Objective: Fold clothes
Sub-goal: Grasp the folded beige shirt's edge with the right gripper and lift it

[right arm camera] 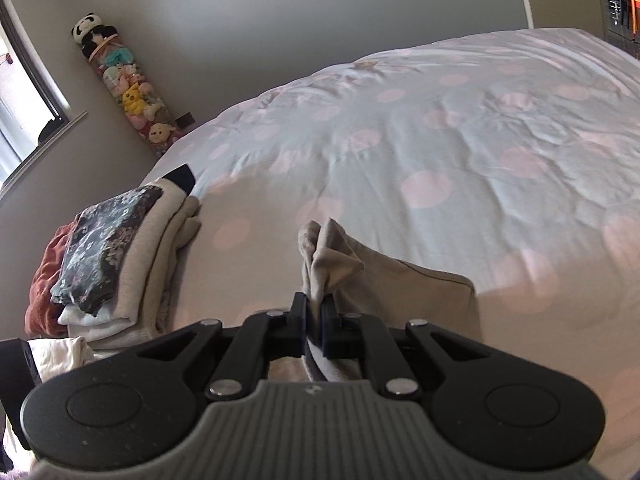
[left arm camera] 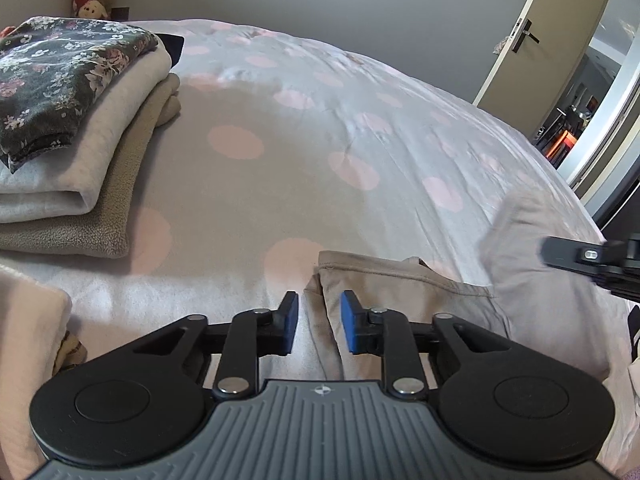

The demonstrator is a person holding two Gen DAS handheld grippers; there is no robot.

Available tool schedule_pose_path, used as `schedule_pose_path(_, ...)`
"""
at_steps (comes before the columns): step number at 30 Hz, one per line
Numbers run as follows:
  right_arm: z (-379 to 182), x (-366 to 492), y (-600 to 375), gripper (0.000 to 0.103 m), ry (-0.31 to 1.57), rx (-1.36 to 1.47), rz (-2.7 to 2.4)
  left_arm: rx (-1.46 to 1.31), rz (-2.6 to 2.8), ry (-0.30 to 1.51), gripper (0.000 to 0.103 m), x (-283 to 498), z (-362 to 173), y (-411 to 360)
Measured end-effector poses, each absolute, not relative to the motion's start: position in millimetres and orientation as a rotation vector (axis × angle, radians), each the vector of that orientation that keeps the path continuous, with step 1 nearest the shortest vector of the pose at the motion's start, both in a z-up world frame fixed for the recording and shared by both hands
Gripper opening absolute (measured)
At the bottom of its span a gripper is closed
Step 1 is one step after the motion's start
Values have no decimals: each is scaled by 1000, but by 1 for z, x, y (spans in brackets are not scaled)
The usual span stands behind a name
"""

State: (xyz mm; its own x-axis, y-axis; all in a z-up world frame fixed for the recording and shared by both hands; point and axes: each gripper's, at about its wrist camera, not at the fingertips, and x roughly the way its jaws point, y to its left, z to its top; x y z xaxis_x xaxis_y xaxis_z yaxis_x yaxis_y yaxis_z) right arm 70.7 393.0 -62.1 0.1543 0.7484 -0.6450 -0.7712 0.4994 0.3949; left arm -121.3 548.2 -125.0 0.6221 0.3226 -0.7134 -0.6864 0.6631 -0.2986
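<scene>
The right gripper point(right arm camera: 317, 314) pinches a bunched fold of the beige garment point(right arm camera: 400, 284) above the bed point(right arm camera: 440, 140); the left gripper point(left arm camera: 319, 322) hovers with jaws apart over its edge.

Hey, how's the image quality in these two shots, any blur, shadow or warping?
Left wrist view: a broad shadow darkens the bedspread, the right tool is motion-blurred, the door bows. Right wrist view: fisheye curves the bed; the beige garment stays sharp.

Spotted bed point(left arm camera: 360, 128): folded stack point(left arm camera: 60, 168), beige garment point(left arm camera: 420, 292).
</scene>
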Motion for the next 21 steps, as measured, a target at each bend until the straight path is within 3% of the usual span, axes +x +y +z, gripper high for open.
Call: schedule_pose_path(21,-165,35,491,9,1128,-161,1137,-678,625,714,15,-124,-149,568)
